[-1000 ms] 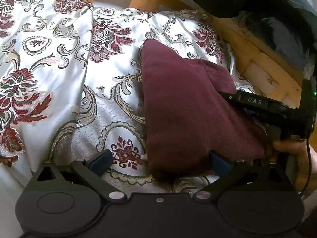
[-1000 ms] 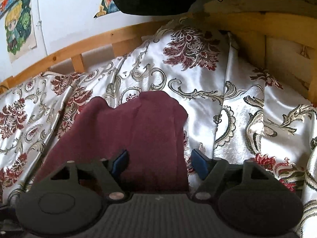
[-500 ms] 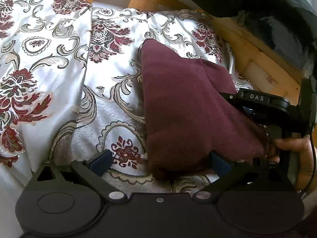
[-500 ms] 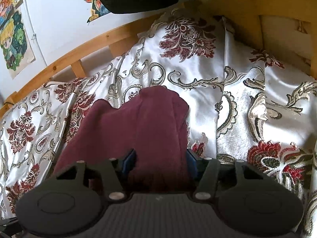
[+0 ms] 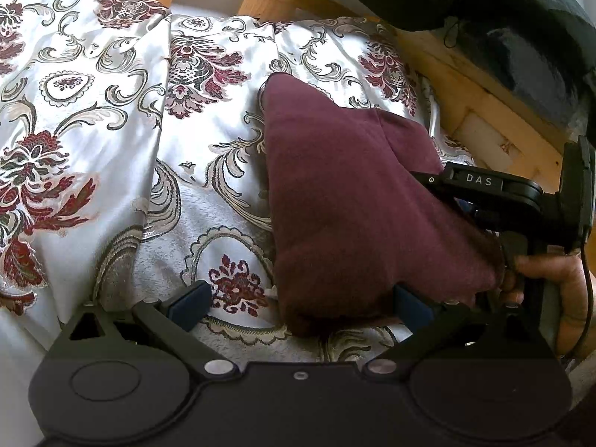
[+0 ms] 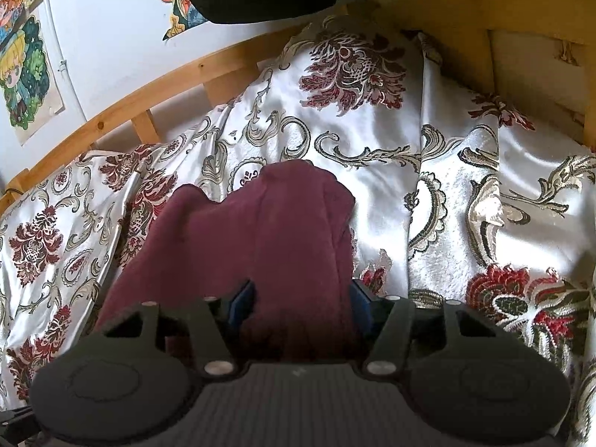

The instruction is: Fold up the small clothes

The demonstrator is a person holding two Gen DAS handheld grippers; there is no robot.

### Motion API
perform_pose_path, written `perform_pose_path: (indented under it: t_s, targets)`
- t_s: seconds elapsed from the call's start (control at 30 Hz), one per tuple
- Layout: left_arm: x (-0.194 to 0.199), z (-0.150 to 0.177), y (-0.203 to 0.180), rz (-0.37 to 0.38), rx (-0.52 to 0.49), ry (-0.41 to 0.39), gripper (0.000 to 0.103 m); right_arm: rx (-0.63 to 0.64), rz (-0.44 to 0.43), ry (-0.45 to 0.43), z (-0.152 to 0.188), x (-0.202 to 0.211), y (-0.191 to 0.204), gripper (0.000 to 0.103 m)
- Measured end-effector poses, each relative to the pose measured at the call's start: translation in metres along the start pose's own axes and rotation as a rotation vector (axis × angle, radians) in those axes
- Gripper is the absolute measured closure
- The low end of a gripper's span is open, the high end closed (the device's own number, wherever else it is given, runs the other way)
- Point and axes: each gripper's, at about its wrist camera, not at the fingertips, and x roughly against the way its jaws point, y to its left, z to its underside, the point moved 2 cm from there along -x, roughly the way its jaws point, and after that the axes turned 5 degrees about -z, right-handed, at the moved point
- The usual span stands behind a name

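maroon cloth [image 5: 346,205] lying on floral bedspread [image 5: 111,119], centre to 4 o'clock.
left gripper [image 5: 298,303] spread wide, near cloth edge unpinched; right gripper [image 6: 300,301] just closed, clamping cloth fold at 6 o'clock.

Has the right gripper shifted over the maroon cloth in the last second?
Yes. The right gripper has closed in from open onto the maroon cloth, and it rolled: the wooden bed rail now slants more steeply.
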Motion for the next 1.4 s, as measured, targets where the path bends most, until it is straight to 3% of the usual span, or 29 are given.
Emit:
perform_pose_path:
  t_s: [0.47, 0.53, 0.63, 0.73, 0.97, 1.03, 1.1, 1.2, 1.27, 1.4]
  targets:
    - [-0.001, -0.006, 0.002, 0.014, 0.002, 0.038, 0.001, 0.012, 0.005, -0.012, 0.001, -0.002, 0.002, 0.039]
    - [0.002, -0.015, 0.005, 0.042, 0.04, 0.046, 0.001, 0.011, 0.005, -0.013, 0.001, -0.002, 0.002, 0.039]
    - [0.009, -0.034, 0.013, 0.128, 0.1, -0.02, 0.001, 0.011, 0.007, -0.014, 0.002, -0.002, 0.002, 0.039]
    - [0.001, -0.057, 0.013, 0.167, 0.1, -0.031, 0.001, 0.012, 0.01, -0.017, 0.002, -0.002, 0.003, 0.039]
    - [-0.052, -0.08, 0.015, 0.228, 0.2, 0.109, 0.001, 0.018, 0.01, -0.022, 0.002, -0.002, 0.003, 0.039]
    - [-0.063, -0.08, 0.019, 0.21, 0.239, 0.149, 0.006, 0.018, 0.009, -0.023, 0.003, -0.001, 0.003, 0.039]
    - [-0.069, -0.079, 0.025, 0.193, 0.284, 0.174, 0.019, 0.017, 0.011, -0.025, 0.003, -0.001, 0.003, 0.041]
    - [-0.069, -0.077, 0.032, 0.228, 0.323, 0.179, 0.037, -0.011, -0.016, -0.036, 0.001, 0.001, 0.002, 0.057]
    - [-0.067, -0.077, 0.031, 0.219, 0.307, 0.17, 0.048, -0.022, -0.025, -0.043, 0.001, 0.002, 0.003, 0.068]
    - [-0.054, -0.083, 0.028, 0.212, 0.251, 0.111, 0.062, 0.03, -0.036, -0.095, -0.001, 0.009, 0.012, 0.076]
